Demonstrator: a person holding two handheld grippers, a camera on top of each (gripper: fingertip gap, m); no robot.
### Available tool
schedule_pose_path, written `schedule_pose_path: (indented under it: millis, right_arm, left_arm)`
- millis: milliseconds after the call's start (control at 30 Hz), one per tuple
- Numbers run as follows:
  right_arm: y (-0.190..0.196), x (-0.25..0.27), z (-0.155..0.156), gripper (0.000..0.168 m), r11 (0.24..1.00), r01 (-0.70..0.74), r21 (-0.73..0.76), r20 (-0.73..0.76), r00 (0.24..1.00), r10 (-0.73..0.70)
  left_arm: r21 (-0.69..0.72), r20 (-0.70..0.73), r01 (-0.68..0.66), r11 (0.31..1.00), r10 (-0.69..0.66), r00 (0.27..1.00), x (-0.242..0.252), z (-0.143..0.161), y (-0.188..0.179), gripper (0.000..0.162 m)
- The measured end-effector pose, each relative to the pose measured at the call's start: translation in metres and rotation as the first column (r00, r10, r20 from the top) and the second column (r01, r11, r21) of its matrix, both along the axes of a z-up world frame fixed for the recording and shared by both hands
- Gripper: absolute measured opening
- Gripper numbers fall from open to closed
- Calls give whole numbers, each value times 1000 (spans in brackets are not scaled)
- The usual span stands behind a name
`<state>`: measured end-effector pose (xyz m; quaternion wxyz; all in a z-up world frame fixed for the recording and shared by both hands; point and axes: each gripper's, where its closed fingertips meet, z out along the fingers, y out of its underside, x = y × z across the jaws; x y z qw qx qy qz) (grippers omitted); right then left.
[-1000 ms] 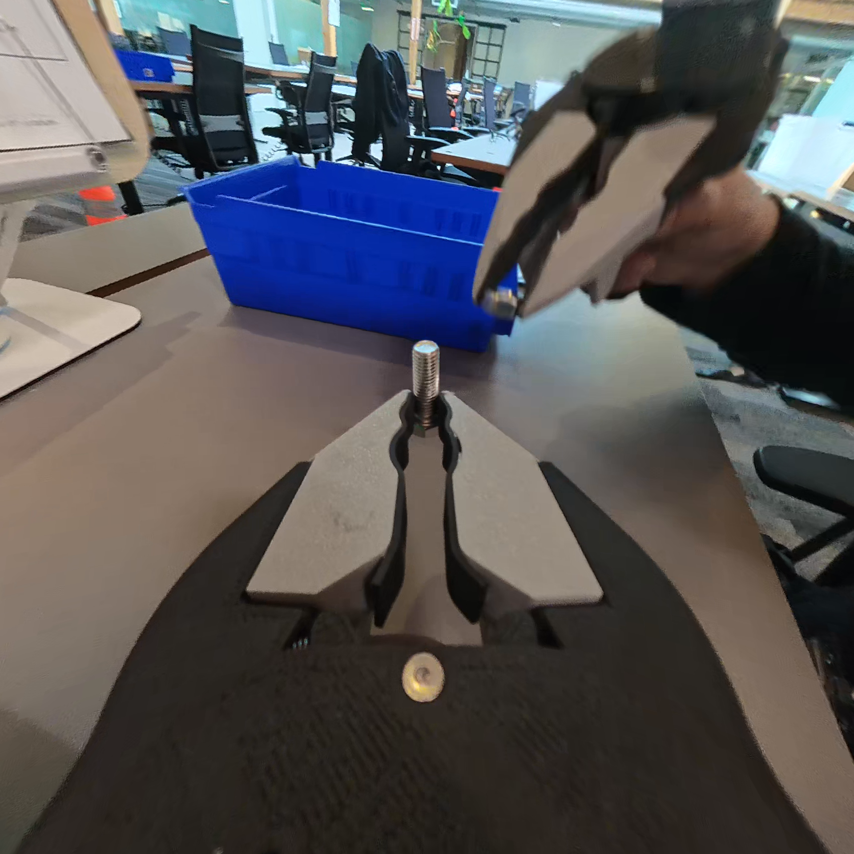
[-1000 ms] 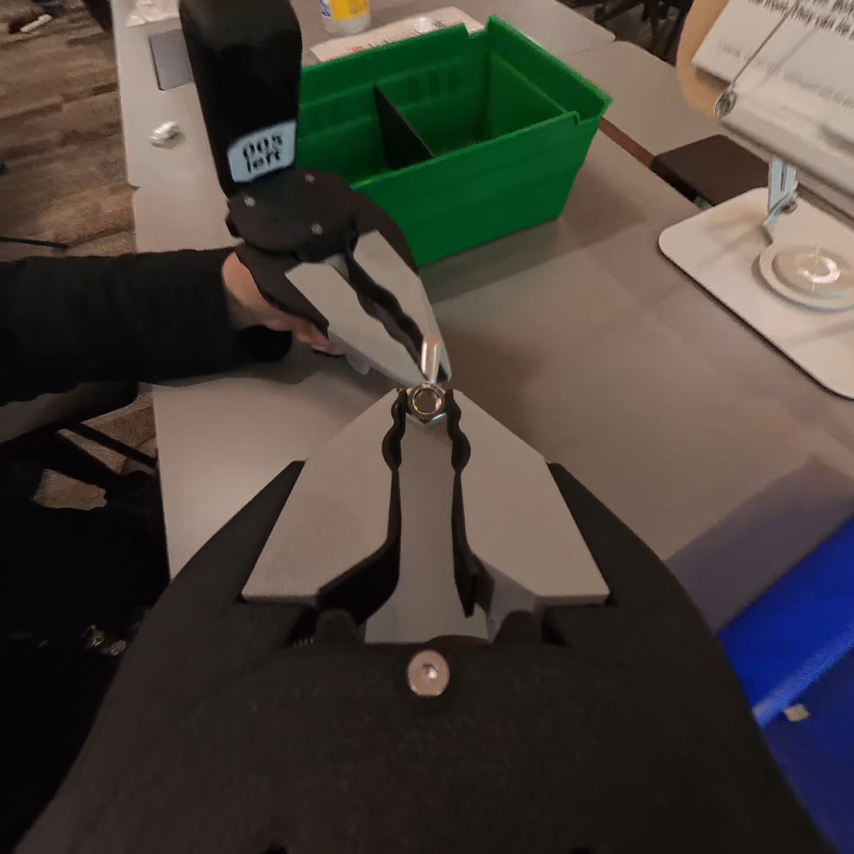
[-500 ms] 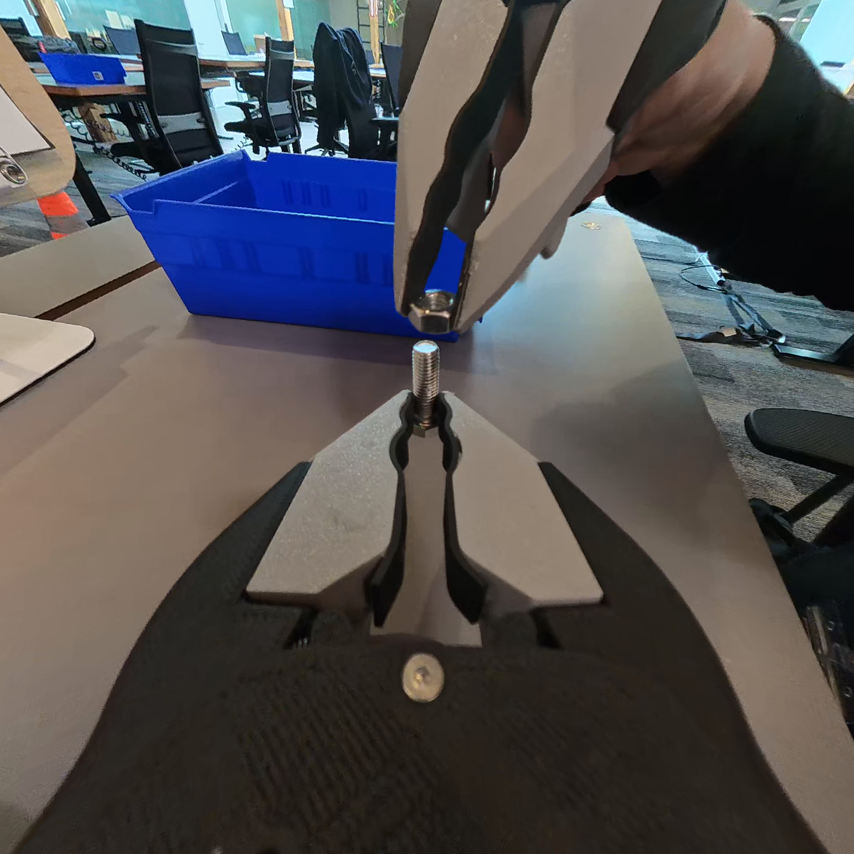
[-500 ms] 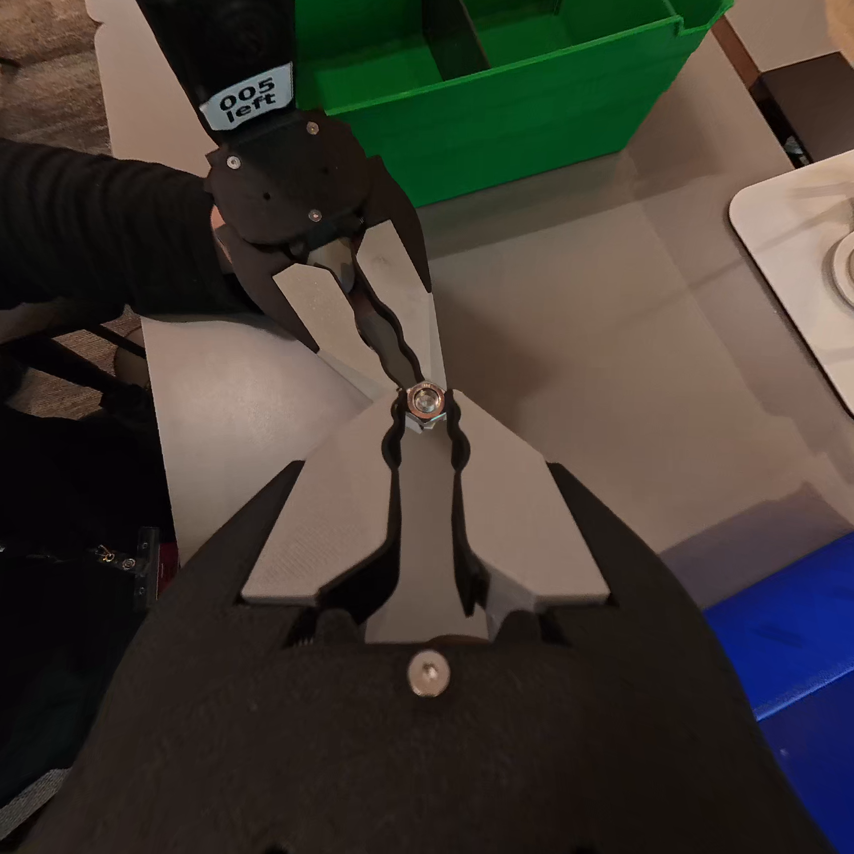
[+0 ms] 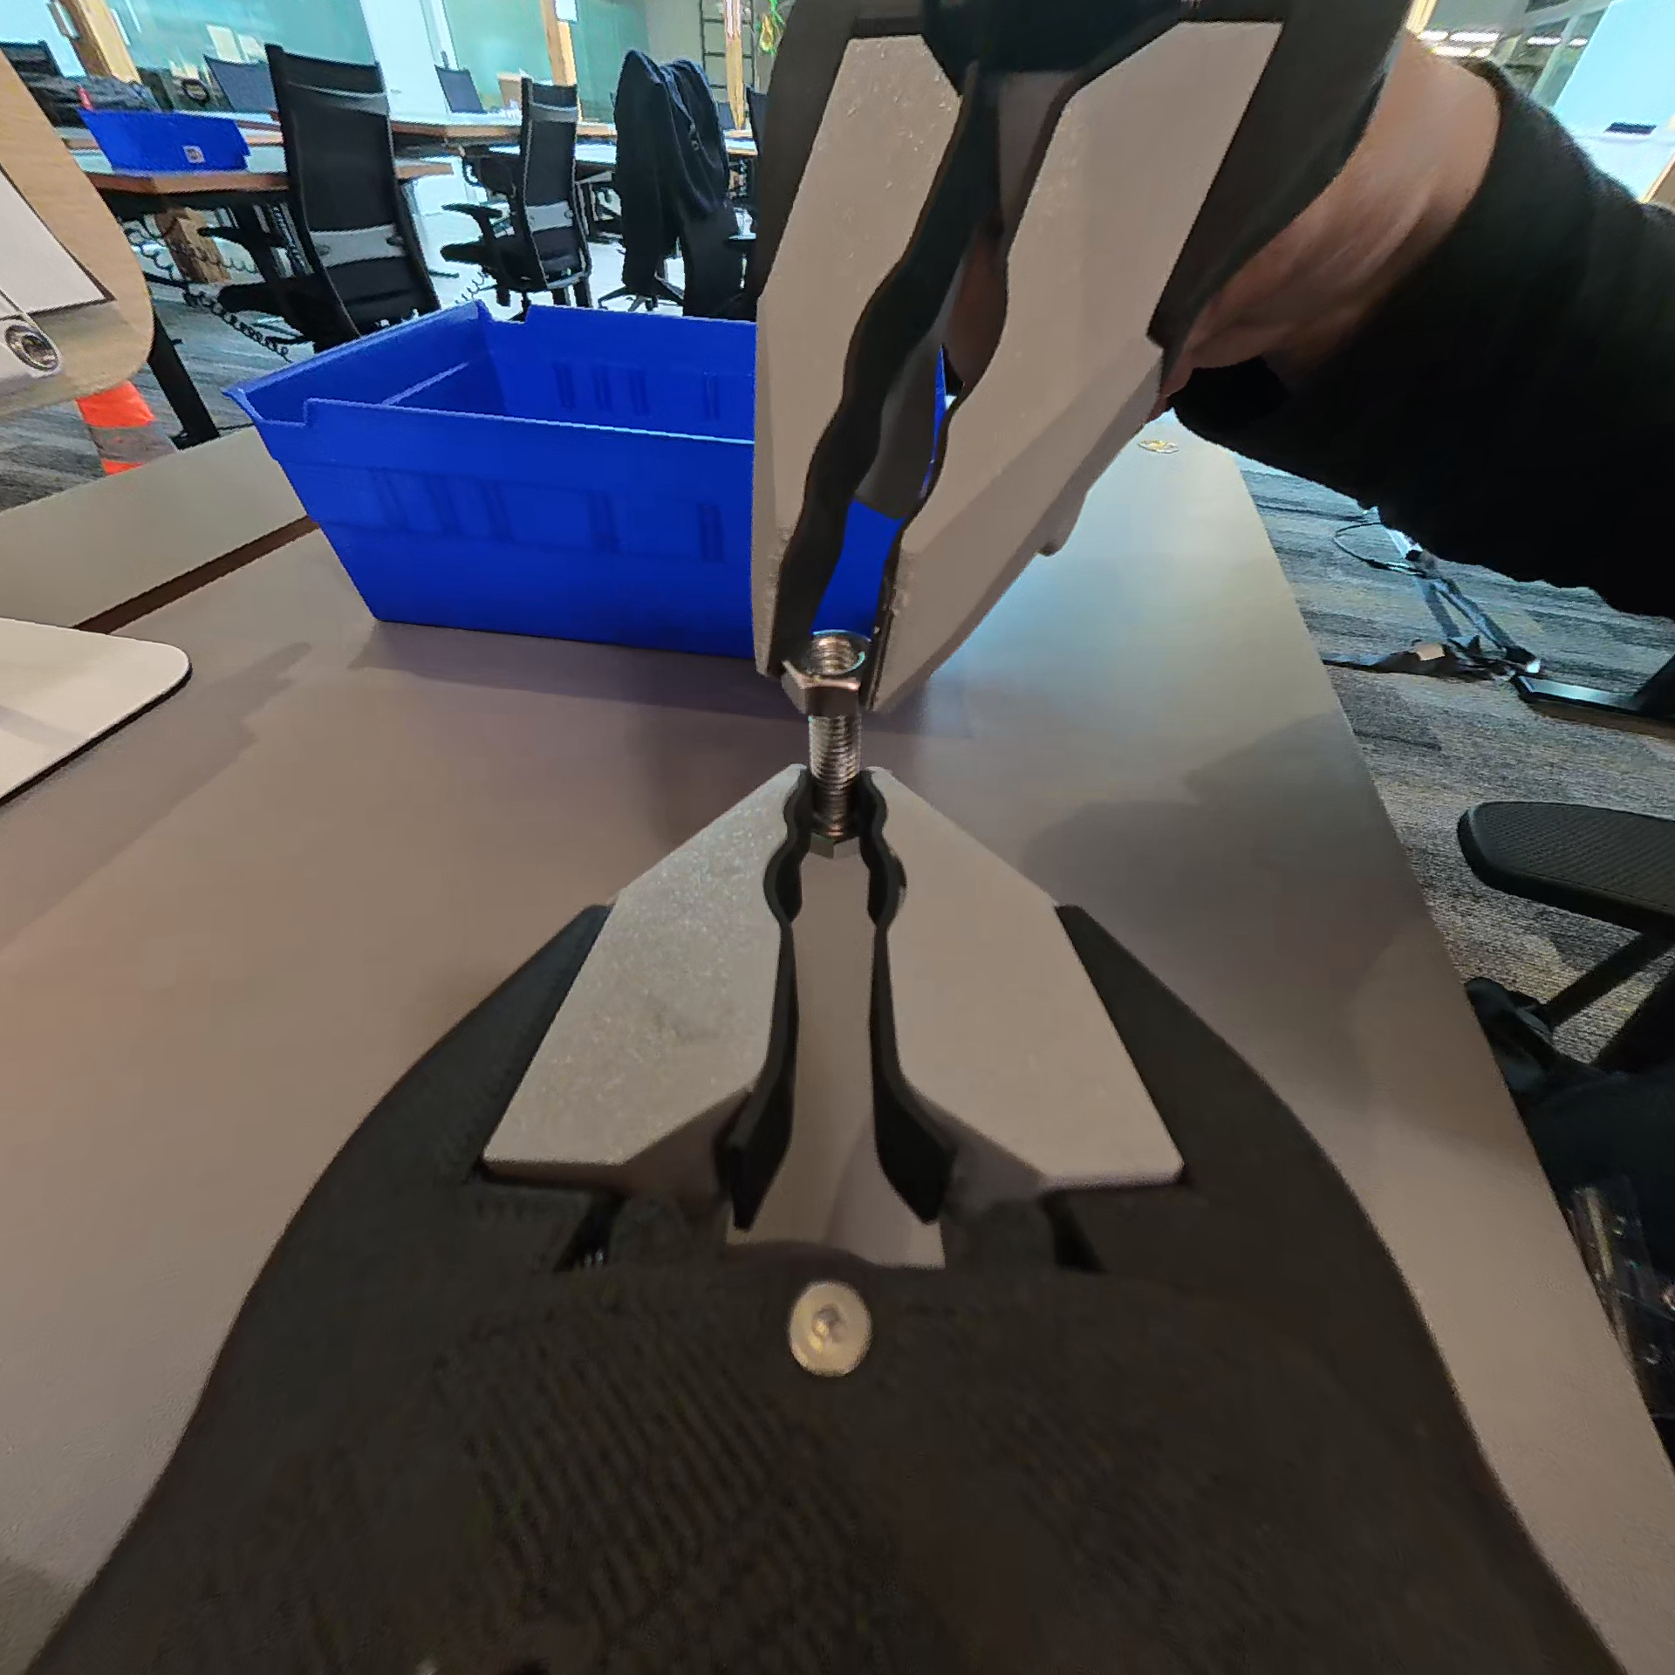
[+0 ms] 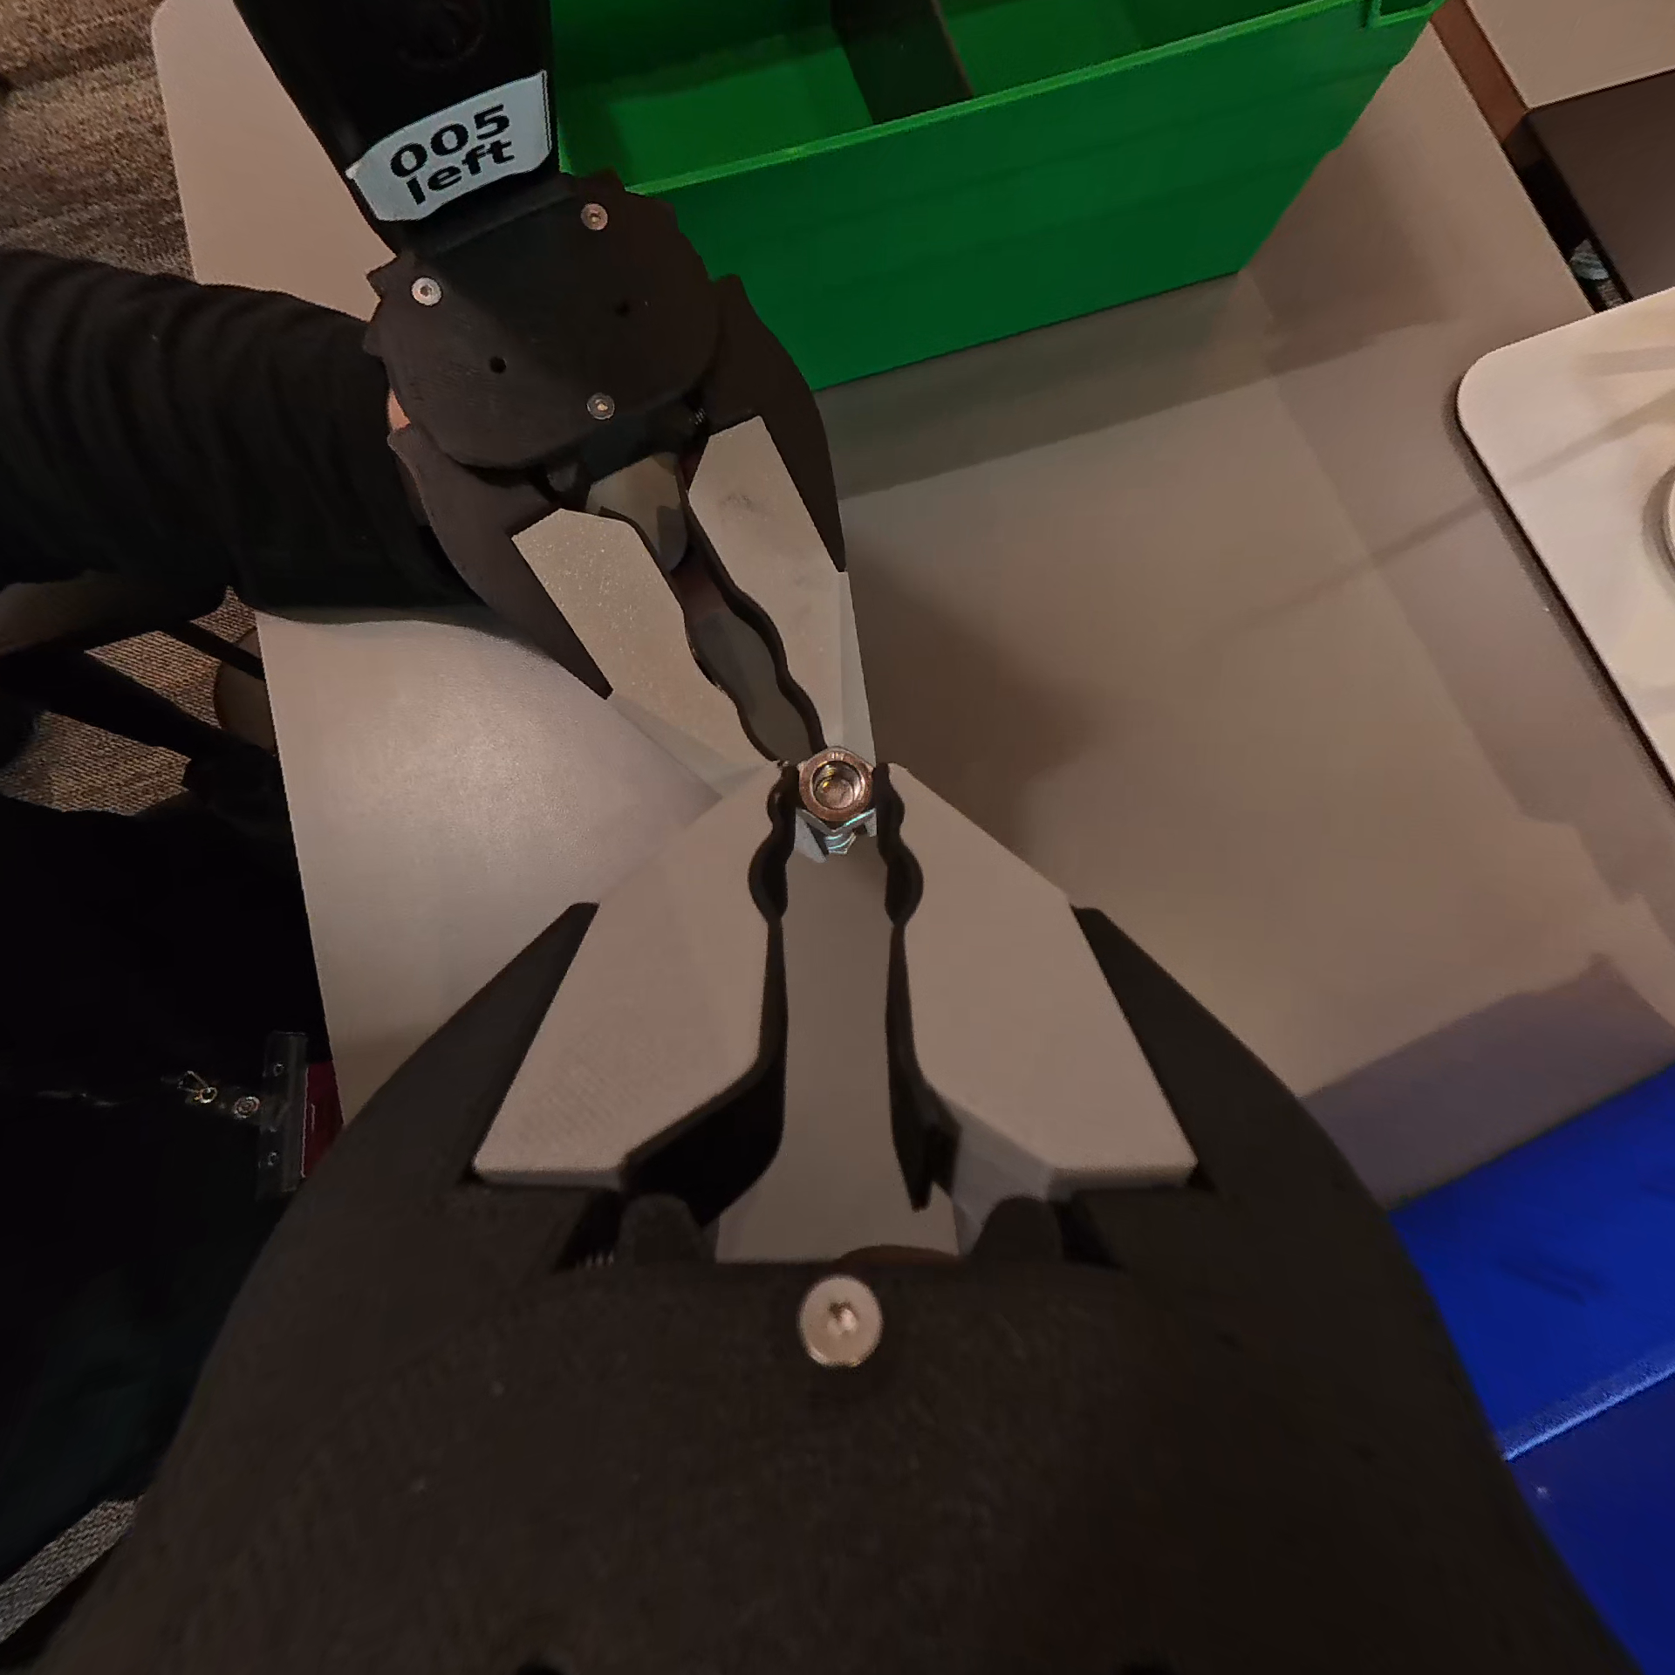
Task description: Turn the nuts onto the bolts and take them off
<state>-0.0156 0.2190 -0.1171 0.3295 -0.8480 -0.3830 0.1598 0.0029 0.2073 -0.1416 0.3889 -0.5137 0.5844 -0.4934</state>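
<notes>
Nut (image 5: 827, 672) sat pinched between the tips of my right gripper (image 5: 829, 666), which pointed straight down from above. It rested on the top end of the bolt (image 5: 832, 770), directly over it. My left gripper (image 5: 832, 820) was clamped on the bolt's lower part near the head, holding it upright, threads showing between the two sets of tips. Seen from my right gripper (image 6: 834, 807), the nut (image 6: 834, 787) lay at its very tips with the left gripper (image 6: 816, 743) meeting it from ahead. Beyond my left gripper stood a blue bin (image 5: 544, 508) on the grey table (image 5: 363, 816); beyond my right, a green bin (image 6: 997, 227).
</notes>
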Motion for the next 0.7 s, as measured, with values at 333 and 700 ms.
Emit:
schedule_pose_path:
  millis: [333, 700]
  right_arm:
    - [-2, 2, -3, 14, 1000, 3, -4, 0, 1000, -3]
    - [-1, 1, 2, 14, 1000, 11, 9, -69, 998, -10]
  left_arm:
    - [3, -18, 3, 1000, -3, 1000, 1, -3, -1, 6]
    - [-50, 5, 15, 999, -15, 1000, 0, 2, -2, 6]
